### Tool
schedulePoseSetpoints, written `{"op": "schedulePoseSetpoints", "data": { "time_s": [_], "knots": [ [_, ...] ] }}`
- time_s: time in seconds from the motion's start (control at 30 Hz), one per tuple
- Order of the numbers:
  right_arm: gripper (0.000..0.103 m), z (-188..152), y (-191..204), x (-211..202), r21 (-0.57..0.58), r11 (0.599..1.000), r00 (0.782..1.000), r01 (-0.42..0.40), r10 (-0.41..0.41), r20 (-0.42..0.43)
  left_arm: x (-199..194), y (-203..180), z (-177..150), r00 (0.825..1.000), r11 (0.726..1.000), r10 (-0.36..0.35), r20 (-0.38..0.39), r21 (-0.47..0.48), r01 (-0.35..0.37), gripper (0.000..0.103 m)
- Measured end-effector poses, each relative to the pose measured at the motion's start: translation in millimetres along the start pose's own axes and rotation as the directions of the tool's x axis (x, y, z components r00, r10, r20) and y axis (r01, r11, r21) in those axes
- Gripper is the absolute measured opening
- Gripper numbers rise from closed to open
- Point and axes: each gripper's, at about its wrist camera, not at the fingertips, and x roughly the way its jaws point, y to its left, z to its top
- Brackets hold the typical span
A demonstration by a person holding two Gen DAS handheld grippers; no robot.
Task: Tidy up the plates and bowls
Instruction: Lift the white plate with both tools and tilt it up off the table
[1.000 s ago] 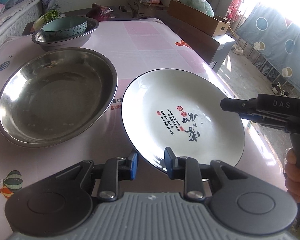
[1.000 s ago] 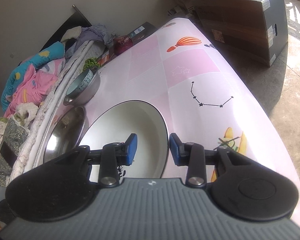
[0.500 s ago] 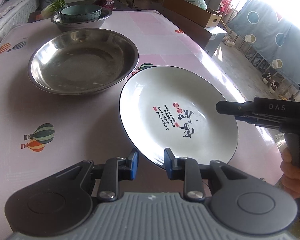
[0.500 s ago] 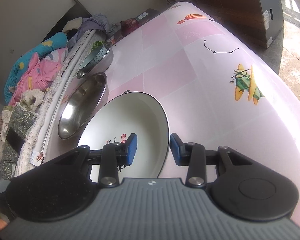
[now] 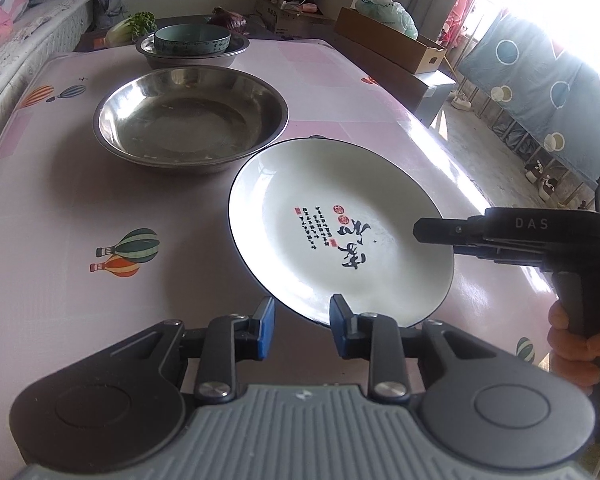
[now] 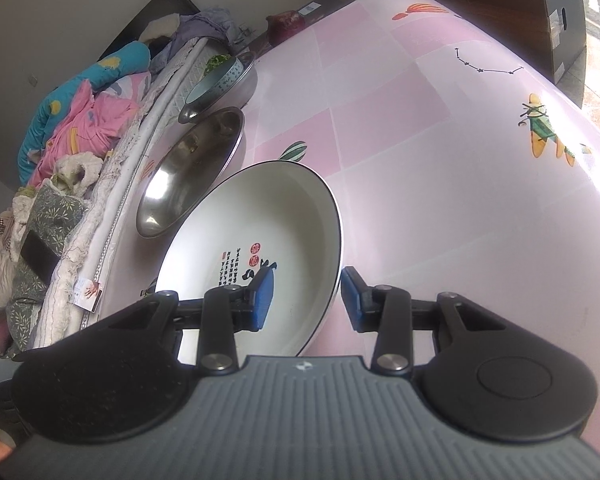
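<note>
- Both jaws gape: left gripper (image 5: 302, 330) and right gripper (image 6: 306, 298) each straddle the white plate's (image 5: 340, 228) rim, unclamped.
- Plate lies tilted, just beside steel basin (image 5: 190, 120), which sits forward-left; left gripper nearer.

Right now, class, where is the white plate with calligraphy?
In the left wrist view the white plate sits centre-right on the pink table, just in front of the large steel bowl.

One plate (image 5: 332, 224) – three bowls (image 5: 190, 120)
</note>
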Motion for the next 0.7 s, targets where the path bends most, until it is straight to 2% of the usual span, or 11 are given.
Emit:
{"op": "schedulePoseSetpoints", "data": {
  "time_s": [0.23, 0.43, 0.7],
  "knots": [
    [0.037, 3, -7, -3, 0.022, 1.0, 1.0, -0.021, 0.021, 0.011, 1, 3, 1, 1.0, 1.0, -0.015, -0.002, -0.027, 0.015, 0.032],
    [0.037, 11, -11, 0, 0.036, 0.999, 0.999, -0.032, 0.031, 0.027, 6, 6, 12, 1.0, 0.999, 0.017, 0.006, -0.034, -0.016, 0.04],
    [0.039, 17, -14, 13, 0.058, 0.997, 0.999, -0.048, 0.047, 0.017, 23, 11, 23, 0.999, 0.998, 0.044, -0.01, -0.05, -0.045, 0.04]
  ]
}}
